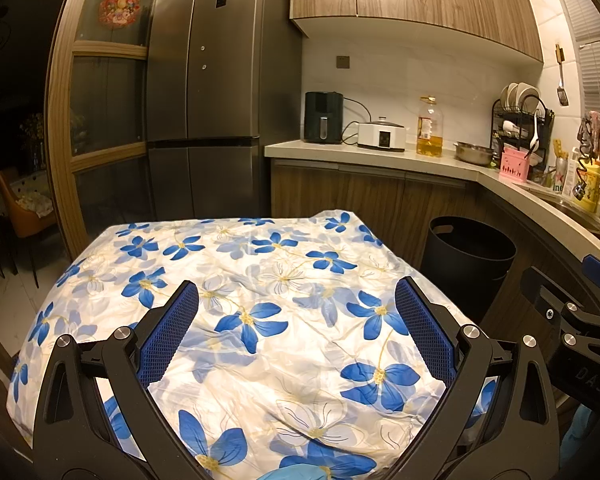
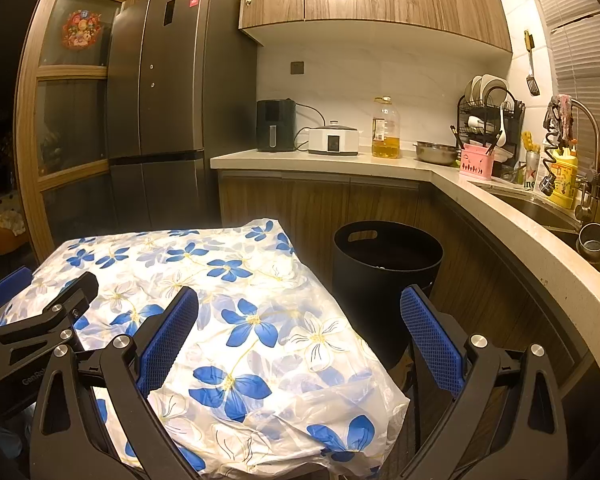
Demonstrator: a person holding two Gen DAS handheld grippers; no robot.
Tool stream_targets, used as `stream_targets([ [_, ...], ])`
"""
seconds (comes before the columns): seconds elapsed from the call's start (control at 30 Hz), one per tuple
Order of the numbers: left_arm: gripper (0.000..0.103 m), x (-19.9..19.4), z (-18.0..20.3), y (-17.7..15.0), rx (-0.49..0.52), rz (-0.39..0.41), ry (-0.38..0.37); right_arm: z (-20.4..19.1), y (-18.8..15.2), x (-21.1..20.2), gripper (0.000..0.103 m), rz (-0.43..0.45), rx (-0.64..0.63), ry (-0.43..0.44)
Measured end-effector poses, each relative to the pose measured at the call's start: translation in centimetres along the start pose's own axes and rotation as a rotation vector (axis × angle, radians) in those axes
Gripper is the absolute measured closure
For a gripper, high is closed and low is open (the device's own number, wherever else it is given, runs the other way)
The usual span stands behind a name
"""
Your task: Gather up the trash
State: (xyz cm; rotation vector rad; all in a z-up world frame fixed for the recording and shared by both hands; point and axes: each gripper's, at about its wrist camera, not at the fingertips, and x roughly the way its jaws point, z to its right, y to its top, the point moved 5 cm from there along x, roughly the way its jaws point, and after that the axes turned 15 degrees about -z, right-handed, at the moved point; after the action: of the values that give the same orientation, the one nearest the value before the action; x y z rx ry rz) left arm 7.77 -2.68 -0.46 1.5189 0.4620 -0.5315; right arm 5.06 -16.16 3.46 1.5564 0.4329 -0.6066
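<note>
The left gripper [image 1: 296,330], black with blue ribbed pads, fills the lower half of the left wrist view with its jaws spread wide and nothing between them. Under it lies a small table covered by a crinkled white plastic cloth printed with blue flowers [image 1: 236,280], which takes up the centre and lower left of that frame. The right gripper [image 2: 300,336], of the same build, likewise stands wide open and holds nothing, hanging over the right-hand edge of the cloth in the lower middle of its own view. The round black plastic trash bin [image 2: 384,280] stands on the floor just beside the table's right corner, centre right of the frame, against the wooden base cabinets; something small and pale shows inside it, too small to identify. No loose rubbish shows on the cloth. In the upper left stands a tall dark grey refrigerator [image 1: 220,80], and a pale stone countertop [image 2: 340,162] runs across the middle right.
</note>
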Motion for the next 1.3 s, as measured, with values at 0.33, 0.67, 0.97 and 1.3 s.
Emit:
stream_targets([
  [0.33, 0.006, 0.00, -0.01, -0.03, -0.001, -0.001, -0.001, 0.03, 0.03, -0.01, 0.006, 0.000, 0.001, 0.000],
  [0.67, 0.006, -0.21, 0.21, 0.01, -0.003, 0.001, -0.003, 0.15, 0.03, -0.03, 0.006, 0.000, 0.001, 0.000],
  [0.97, 0.006, -0.32, 0.43, 0.04, -0.002, 0.004, -0.004, 0.11, -0.06, 0.00, 0.006, 0.000, 0.003, 0.000],
  [1.3, 0.006, -0.34, 0.32, -0.06, -0.003, 0.005, -0.005, 0.12, -0.17, -0.01, 0.006, 0.002, 0.004, 0.000],
])
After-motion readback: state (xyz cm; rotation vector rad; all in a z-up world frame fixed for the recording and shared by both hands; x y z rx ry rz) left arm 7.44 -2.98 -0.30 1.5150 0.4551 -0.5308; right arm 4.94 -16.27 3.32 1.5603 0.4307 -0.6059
